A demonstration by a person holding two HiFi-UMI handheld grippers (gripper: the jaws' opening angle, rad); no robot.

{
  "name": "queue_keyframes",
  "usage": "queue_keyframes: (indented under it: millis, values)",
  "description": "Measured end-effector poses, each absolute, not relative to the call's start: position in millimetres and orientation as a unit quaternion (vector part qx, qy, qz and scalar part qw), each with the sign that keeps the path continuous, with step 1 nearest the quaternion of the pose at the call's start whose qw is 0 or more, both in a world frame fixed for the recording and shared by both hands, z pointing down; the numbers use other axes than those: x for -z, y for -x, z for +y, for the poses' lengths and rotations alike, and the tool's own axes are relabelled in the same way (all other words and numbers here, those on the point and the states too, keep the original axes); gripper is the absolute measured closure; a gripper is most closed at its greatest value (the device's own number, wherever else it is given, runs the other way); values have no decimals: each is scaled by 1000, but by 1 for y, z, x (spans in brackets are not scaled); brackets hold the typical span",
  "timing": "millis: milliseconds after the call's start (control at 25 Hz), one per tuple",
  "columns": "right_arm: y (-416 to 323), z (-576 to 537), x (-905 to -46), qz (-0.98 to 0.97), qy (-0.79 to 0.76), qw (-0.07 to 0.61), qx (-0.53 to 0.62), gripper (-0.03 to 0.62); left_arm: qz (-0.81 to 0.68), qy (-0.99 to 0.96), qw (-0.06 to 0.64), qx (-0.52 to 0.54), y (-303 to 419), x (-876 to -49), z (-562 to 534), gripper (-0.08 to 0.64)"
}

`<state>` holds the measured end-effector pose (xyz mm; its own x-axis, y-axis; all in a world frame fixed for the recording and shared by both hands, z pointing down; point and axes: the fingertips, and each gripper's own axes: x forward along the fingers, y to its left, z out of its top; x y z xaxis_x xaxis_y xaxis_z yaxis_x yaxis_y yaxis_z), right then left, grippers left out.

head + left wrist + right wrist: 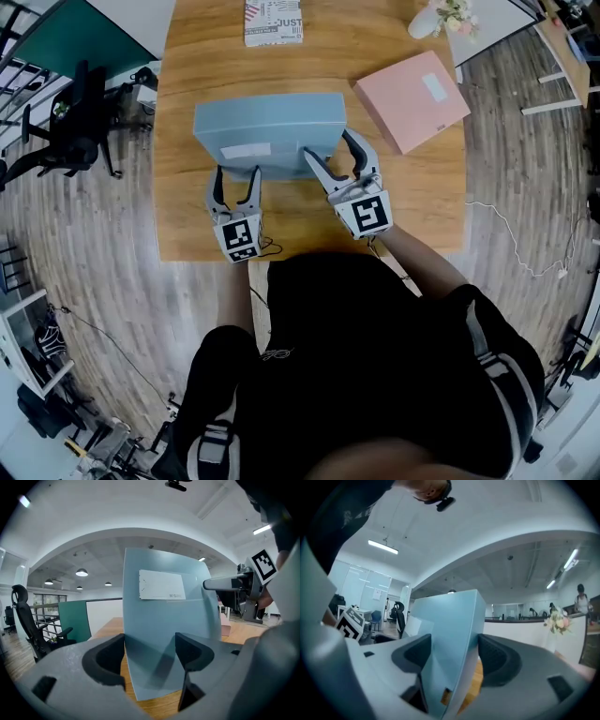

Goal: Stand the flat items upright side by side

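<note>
A flat blue-grey box with a white label is raised on edge on the wooden table, its labelled broad face toward me. My left gripper holds its near left part, with the box wedged between both pads. Shut on the box's near right corner is my right gripper; that corner fills the gap between the pads. A pink flat box lies flat to the right. A printed box lies flat at the table's far edge.
A white vase with flowers stands at the far right corner of the table. An office chair is on the floor to the left. A thin cable runs over the floor to the right.
</note>
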<state>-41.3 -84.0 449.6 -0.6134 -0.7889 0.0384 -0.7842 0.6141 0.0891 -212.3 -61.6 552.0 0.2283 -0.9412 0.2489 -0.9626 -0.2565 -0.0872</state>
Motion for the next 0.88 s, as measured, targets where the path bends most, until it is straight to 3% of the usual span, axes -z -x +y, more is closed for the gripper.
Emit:
queue_keyframes:
  millis: [120,320,880]
  values:
    - [43,-83,-469,-906,-421,48,-8,232,-576,-806,55,-125,213,-554,-58,198]
    - [43,-83,-478,-910,-408,69,-13,283,-499,-850,110,-130,217,-571,-74,147]
    - [64,-134,-482,-886,-458,67,20,282,-532,-836,58,-125,223,-570,-112,144]
